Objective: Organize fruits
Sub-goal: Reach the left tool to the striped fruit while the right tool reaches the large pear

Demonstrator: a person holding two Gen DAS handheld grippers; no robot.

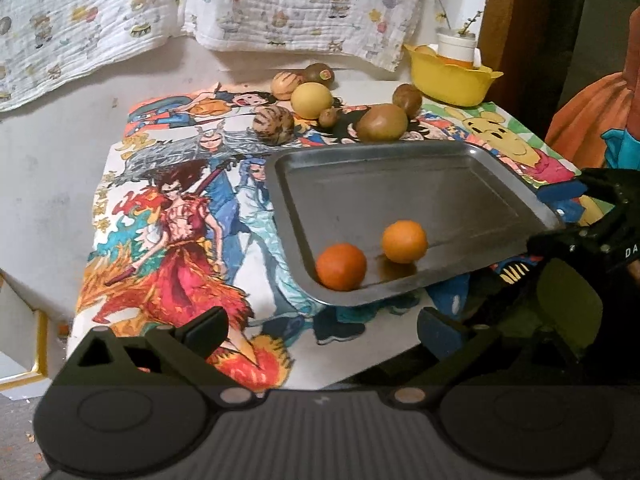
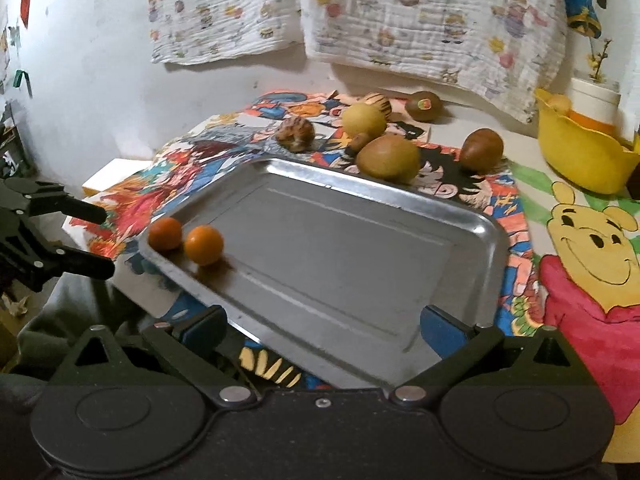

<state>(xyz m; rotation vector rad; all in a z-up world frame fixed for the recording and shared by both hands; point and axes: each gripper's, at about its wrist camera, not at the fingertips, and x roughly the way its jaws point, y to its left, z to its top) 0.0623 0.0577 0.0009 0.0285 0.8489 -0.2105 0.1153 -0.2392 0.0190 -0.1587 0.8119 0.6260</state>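
- Both claws stand wide open and empty: the left claw point(image 1: 322, 330) hovers over the near left corner of the metal tray point(image 2: 476, 248), the right claw point(image 2: 322, 330) over its near edge, neither touching anything.
- Two oranges point(image 1: 341, 267) point(image 1: 404, 241) already lie in the tray, close together at its near left corner, the darker one against the rim.
- Left to sort, by my reading: the fruits on the tabletop just beyond the tray's far rim, a brown-green one point(image 2: 387, 158) nearest, a reddish-brown one point(image 2: 481, 149) to its right, a yellow one point(image 2: 363, 120), a striped one point(image 2: 295, 133), and more behind.
- To do the next pick well, I would take the nearest brown-green fruit first, come in over the tray, straddle its widest part and close gently, since round fruit may roll.
- Set each fruit away from the oranges so nothing gets knocked.
- Beyond, a yellow bowl point(image 2: 580, 160) sits at the far right on the cartoon-printed cloth point(image 1: 168, 216).
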